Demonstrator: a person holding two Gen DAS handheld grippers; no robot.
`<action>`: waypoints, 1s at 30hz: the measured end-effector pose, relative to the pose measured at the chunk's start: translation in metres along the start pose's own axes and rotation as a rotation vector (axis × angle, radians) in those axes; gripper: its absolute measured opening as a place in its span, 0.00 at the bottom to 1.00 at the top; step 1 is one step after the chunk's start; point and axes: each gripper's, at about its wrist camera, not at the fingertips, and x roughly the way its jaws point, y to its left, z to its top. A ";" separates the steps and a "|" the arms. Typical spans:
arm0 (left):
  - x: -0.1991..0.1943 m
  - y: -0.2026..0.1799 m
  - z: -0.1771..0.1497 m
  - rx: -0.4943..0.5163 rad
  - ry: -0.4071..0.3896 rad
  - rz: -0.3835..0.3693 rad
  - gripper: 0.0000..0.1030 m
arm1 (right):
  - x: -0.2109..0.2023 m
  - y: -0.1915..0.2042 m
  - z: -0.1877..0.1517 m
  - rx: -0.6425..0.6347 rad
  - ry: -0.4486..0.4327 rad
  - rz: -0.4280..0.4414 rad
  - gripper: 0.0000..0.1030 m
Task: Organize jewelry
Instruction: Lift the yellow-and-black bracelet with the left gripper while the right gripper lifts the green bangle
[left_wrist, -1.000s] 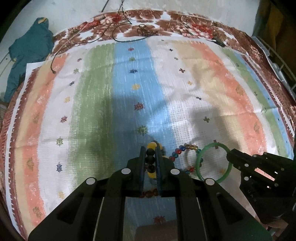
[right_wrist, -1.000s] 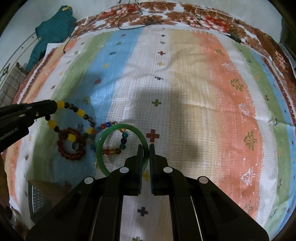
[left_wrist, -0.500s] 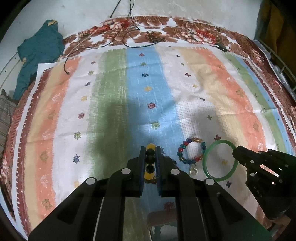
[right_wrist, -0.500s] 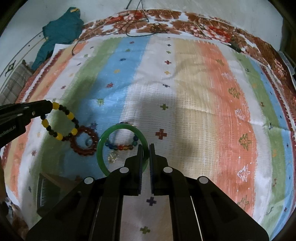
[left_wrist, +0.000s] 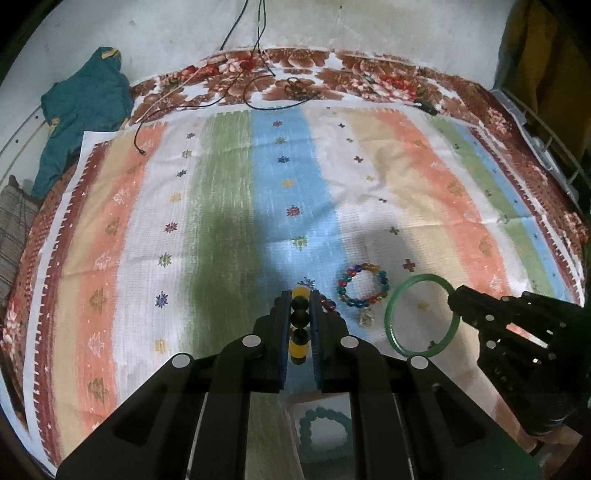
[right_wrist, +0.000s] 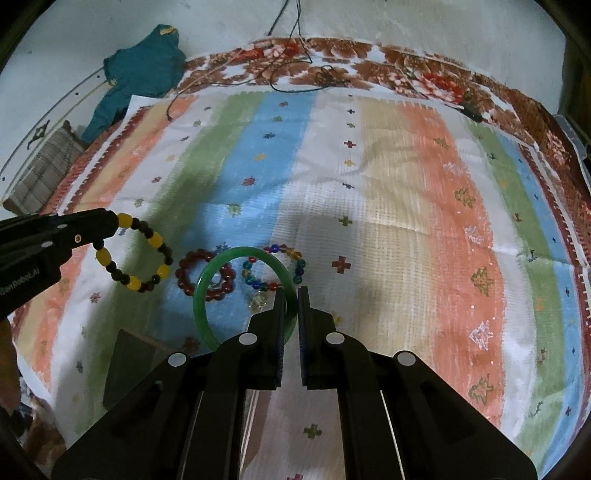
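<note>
- The left gripper (left_wrist: 300, 325) pinches a yellow-and-black bead bracelet (left_wrist: 299, 325) between its two fingers; in the right wrist view the same bracelet (right_wrist: 135, 258) hangs as a loop from the fingertips, above the striped cloth (right_wrist: 388, 206).
- The right gripper (right_wrist: 291, 314) is pressed onto the rim of a green bangle (right_wrist: 221, 295); the ring sticks out to the left of its fingers, and the gap between them stays narrow.
- In the left wrist view the green bangle (left_wrist: 421, 315) is at the near right, with the right gripper's tips (left_wrist: 458, 299) on its far-right edge.
- A multicoloured bead bracelet (left_wrist: 364, 284) lies on the cloth (left_wrist: 221, 206) between the two grippers, just left of the bangle; a small pale charm (left_wrist: 365, 318) lies at its near edge.
- A dark red bead bracelet (right_wrist: 192, 271) lies on the blue stripe, left of the multicoloured one (right_wrist: 273, 267); the bangle partly covers it in the right wrist view.
- A pale turquoise bead bracelet (left_wrist: 325, 432) shows at the near edge of the left wrist view, under the left gripper's body, in what looks like a box; I cannot tell more.
- A teal garment (left_wrist: 85, 110) lies at the far left, off the cloth, and thin dark cables (left_wrist: 258, 81) cross the floral border at the far side.
</note>
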 end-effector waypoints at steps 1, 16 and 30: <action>-0.005 0.000 -0.001 -0.003 -0.009 -0.006 0.09 | -0.003 0.000 -0.001 -0.002 -0.004 0.000 0.07; -0.053 -0.018 -0.026 0.015 -0.074 -0.053 0.09 | -0.039 0.009 -0.021 -0.016 -0.050 0.016 0.07; -0.080 -0.023 -0.055 0.011 -0.105 -0.059 0.09 | -0.059 0.015 -0.044 -0.021 -0.060 0.025 0.07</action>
